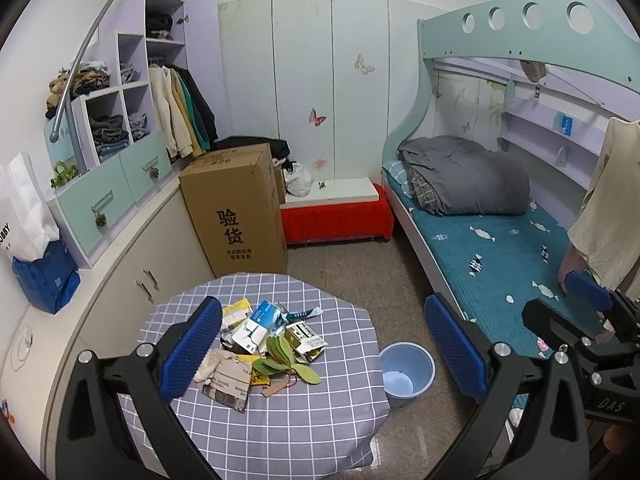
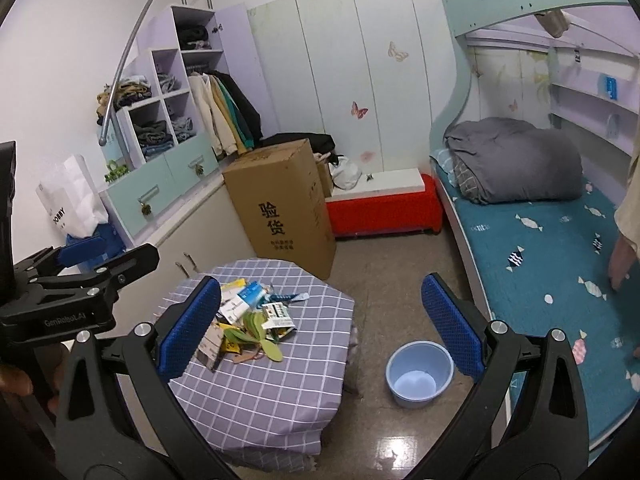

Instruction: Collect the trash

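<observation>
A pile of trash (image 1: 262, 342) lies on a small table with a grey checked cloth (image 1: 280, 412): torn packets, paper scraps, a crumpled tissue and green leaves. It also shows in the right wrist view (image 2: 248, 320). A light blue bin (image 1: 406, 372) stands on the floor right of the table, and shows in the right wrist view (image 2: 419, 372). It looks empty. My left gripper (image 1: 324, 352) is open and empty, above the table's near side. My right gripper (image 2: 320, 328) is open and empty, held above the table's right edge.
A tall cardboard box (image 1: 236, 208) stands behind the table beside a red bench (image 1: 336, 216). White cabinets (image 1: 132, 264) run along the left. A bunk bed with a blue mattress (image 1: 500, 264) fills the right. The other gripper (image 1: 588, 320) shows at the right edge.
</observation>
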`<state>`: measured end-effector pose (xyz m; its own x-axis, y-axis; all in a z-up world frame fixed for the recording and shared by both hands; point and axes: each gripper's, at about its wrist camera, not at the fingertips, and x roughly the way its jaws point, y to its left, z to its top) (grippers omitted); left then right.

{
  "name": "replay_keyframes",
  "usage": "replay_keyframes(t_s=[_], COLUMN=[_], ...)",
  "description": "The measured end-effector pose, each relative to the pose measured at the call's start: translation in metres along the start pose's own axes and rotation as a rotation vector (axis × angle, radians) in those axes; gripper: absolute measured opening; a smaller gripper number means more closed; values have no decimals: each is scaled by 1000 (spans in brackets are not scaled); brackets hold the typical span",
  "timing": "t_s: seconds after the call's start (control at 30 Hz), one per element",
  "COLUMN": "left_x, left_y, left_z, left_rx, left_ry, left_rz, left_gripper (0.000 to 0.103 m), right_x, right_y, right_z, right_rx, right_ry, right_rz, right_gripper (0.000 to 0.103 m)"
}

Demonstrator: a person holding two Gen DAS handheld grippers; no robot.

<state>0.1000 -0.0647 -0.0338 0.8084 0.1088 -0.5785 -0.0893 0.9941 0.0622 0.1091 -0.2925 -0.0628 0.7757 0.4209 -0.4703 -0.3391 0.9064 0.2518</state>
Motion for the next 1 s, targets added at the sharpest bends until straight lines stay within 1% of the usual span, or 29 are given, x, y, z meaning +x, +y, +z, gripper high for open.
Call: replay_keyframes(t_s=[0.13, 0.27, 0.37, 0.5, 0.7, 0.8, 0.9, 1.0], left_x=[14, 25, 34, 48, 76, 94, 108, 131], left_y=[-2, 4, 14, 36, 87, 130, 169, 219], left_z=[-6, -18, -27, -36, -51, -61, -72, -87], left_rx=[-32, -59, -76, -109, -181, -232, -288, -344], left_ry=[54, 105, 132, 164, 240, 287, 326, 386], left_rz=[10, 27, 40, 50, 31, 38, 42, 59], left_gripper=[99, 99, 99, 99, 99, 99, 99, 99], right_x=[8, 23, 38, 59, 100, 124, 150, 177], right_y=[-9, -11, -7, 7, 39, 58, 86, 111], right_z=[-3, -6, -9, -14, -27, -36, -44, -53], right_rx=[-3, -18, -25, -44, -51, -47, -63, -76], right_ry=[19, 65, 104, 144, 212, 254, 294, 331], right_rz=[-5, 25, 44, 59, 70, 63, 51, 47], right_gripper=[98, 98, 98, 98, 98, 98, 98, 98])
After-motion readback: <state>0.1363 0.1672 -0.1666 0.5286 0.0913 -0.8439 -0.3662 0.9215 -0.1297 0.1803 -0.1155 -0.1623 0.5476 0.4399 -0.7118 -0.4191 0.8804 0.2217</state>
